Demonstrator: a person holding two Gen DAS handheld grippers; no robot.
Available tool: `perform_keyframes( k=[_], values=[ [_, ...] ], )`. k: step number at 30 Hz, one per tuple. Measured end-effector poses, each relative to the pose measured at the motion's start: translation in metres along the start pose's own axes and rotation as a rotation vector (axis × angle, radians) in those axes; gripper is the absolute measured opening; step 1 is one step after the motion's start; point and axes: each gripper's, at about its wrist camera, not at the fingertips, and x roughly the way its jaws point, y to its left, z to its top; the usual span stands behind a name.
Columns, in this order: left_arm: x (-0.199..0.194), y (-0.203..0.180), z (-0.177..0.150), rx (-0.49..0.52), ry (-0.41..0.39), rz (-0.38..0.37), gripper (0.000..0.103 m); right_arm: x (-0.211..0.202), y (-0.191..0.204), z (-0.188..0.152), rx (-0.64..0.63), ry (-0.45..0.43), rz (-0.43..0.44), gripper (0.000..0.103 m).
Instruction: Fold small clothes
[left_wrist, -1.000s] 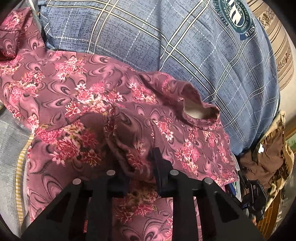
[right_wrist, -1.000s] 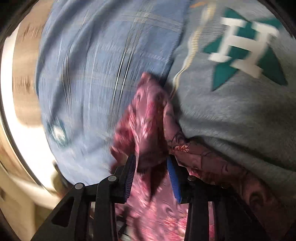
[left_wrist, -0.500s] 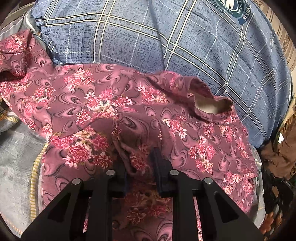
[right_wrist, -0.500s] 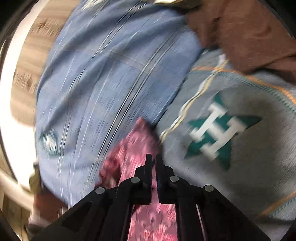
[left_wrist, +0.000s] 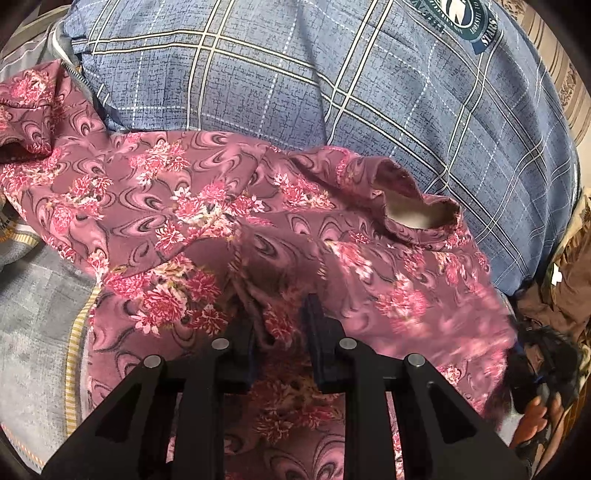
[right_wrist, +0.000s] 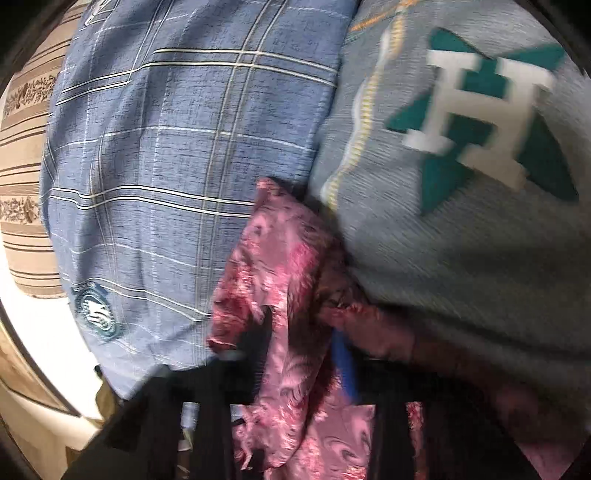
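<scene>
While both grippers pinch the floral garment (left_wrist: 229, 206), which is draped over the near side of the blue plaid pillow (left_wrist: 332, 85), the step looks like gathering edges. The left gripper (left_wrist: 282, 325) pinches a fold; the right gripper (right_wrist: 301, 343), jaws just narrowed, nips cloth. Next: lift, spread flat. Count: one garment, two pillows.

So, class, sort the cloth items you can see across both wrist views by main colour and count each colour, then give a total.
Maroon-pink floral: 1, the floral garment
Blue plaid: 1, the plaid pillow
Grey: 1, the grey cloth with the H emblem
Brown: 1, the brown cloth
Total: 4
</scene>
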Motion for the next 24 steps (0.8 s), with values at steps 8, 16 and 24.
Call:
perform_keyframes(
  k=[8, 16, 24],
  values=[
    [-0.002, 0.006, 0.003, 0.003, 0.034, 0.049, 0.020, -0.015, -0.020, 0.013, -0.095, 0.041, -0.135, 0.015],
    [-0.024, 0.007, 0.009, -0.041, -0.017, -0.064, 0.037, -0.025, 0.051, -0.024, -0.476, -0.028, -0.147, 0.042],
    [0.004, -0.015, -0.004, 0.076, 0.088, -0.006, 0.039, 0.038, 0.046, -0.053, -0.710, 0.069, -0.382, 0.039]
  ],
)
